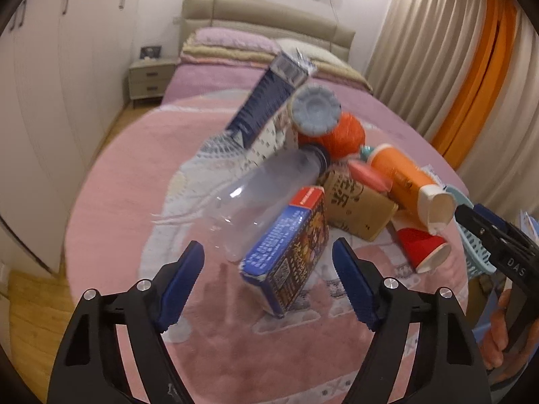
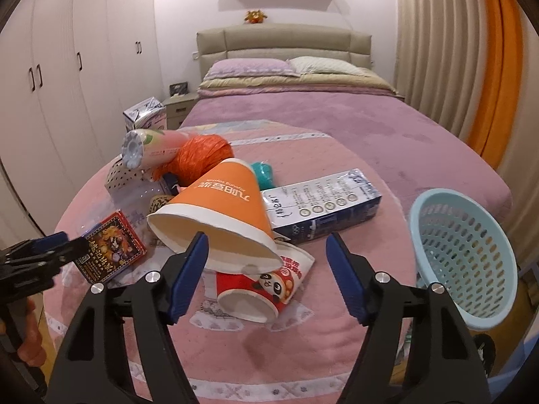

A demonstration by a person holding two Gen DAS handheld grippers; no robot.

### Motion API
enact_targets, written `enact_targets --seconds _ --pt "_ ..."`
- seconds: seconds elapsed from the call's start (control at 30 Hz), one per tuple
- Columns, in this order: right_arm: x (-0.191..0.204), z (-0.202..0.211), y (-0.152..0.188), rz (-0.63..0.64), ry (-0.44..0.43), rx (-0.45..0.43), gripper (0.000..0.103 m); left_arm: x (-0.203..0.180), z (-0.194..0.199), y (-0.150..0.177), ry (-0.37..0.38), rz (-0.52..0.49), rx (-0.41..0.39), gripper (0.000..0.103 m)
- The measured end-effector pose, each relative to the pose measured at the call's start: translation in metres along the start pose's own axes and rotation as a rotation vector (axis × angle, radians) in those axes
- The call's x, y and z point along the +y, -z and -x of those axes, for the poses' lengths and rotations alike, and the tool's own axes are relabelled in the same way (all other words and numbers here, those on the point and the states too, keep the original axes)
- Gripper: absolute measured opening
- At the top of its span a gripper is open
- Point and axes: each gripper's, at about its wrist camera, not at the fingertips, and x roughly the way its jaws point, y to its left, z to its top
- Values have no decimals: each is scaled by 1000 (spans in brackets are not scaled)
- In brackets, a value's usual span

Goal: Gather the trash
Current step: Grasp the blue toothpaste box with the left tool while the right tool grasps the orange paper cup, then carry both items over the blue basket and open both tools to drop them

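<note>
The card box [image 1: 288, 252] stands between the left gripper's [image 1: 267, 282] fingers. Ahead of the right gripper [image 2: 266, 272] lie two paper cups [image 2: 215, 215]; the basket [image 2: 465, 256] sits to its right.

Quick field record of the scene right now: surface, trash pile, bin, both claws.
surface: pink round mat at the foot of a bed
trash pile: orange paper cup on its side, red panda cup under it, blue carton, card box, clear bottle
bin: light blue basket, tipped on its side at the mat's right edge; nothing visible in it
left claw: open, card box between the jaws, pads not touching
right claw: open, over the two cups, holding nothing
</note>
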Motion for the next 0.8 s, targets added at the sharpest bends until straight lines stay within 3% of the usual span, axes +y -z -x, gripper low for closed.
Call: enact_targets --seconds 0.2,0.3,0.43,0.67,0.8 --pt "3 -16 -3 26 -18 38 66 -8 -12 5 7 2 41 65" --pt "5 -26 -5 38 -22 61 55 -14 -12 7 -33 -22 37 58" --pt "7 -36 -6 46 -35 75 36 -19 -8 11 -58 -34 40 38" --pt "7 -33 -5 69 -52 55 7 -32 10 23 -43 -38 4 24" --pt "4 -23 -7 73 -55 19 3 -38 24 24 -4 -30 -33 15"
